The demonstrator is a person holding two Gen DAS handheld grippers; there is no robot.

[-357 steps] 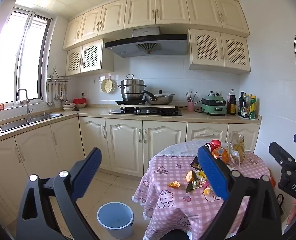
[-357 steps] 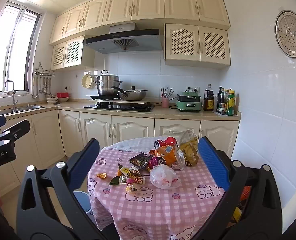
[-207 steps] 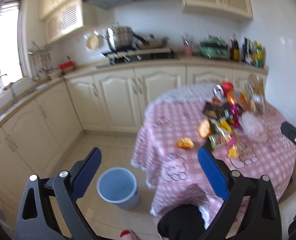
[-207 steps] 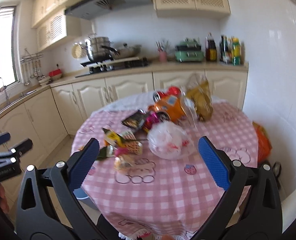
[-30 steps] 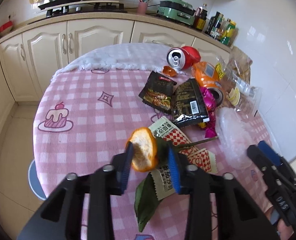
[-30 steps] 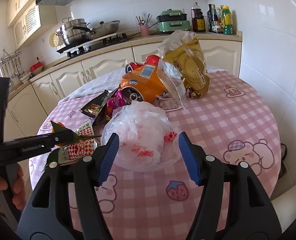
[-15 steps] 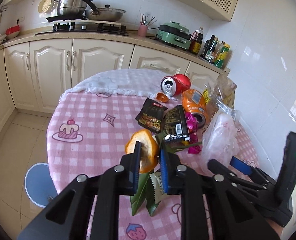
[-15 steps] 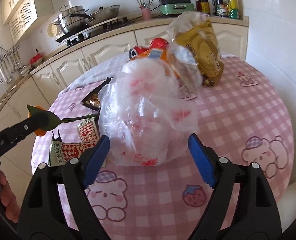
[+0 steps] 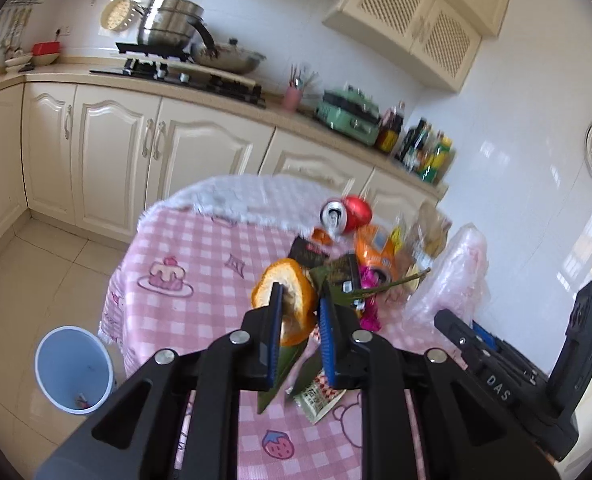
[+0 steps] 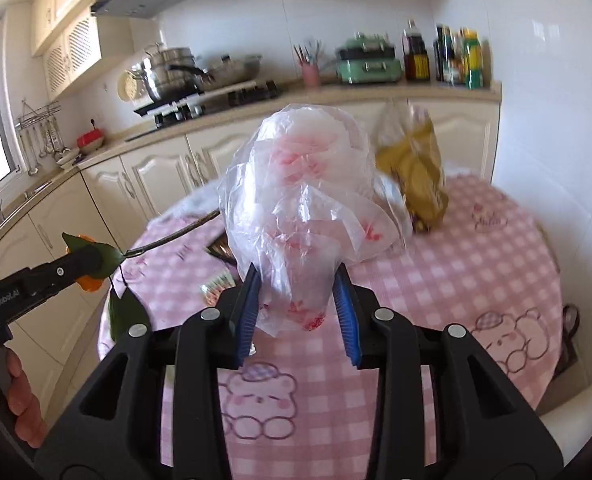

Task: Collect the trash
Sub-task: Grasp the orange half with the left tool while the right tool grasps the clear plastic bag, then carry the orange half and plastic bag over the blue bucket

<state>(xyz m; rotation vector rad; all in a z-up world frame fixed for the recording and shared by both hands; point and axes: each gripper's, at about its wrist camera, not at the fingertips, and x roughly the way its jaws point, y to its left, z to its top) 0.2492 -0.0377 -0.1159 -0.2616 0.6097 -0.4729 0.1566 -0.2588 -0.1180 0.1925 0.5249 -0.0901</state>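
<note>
The left gripper [image 9: 299, 300] pinches an orange peel [image 9: 292, 292] with a leafy stem above the pink checked table [image 9: 200, 264]; the right gripper [image 10: 298, 292] clamps a crumpled clear plastic bag [image 10: 300, 196], lifted off the cloth

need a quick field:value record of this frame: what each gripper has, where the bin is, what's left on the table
left gripper: shut on orange peel, with a leafy stem caught alongside
right gripper: shut on clear plastic bag, lifted off the table
bin: pale blue, on the floor beside the table, nearly empty
table: round, pink checked cloth
left on table: red can on its side, orange packet, dark snack wrappers, yellow snack bag, red-checked wrapper
</note>
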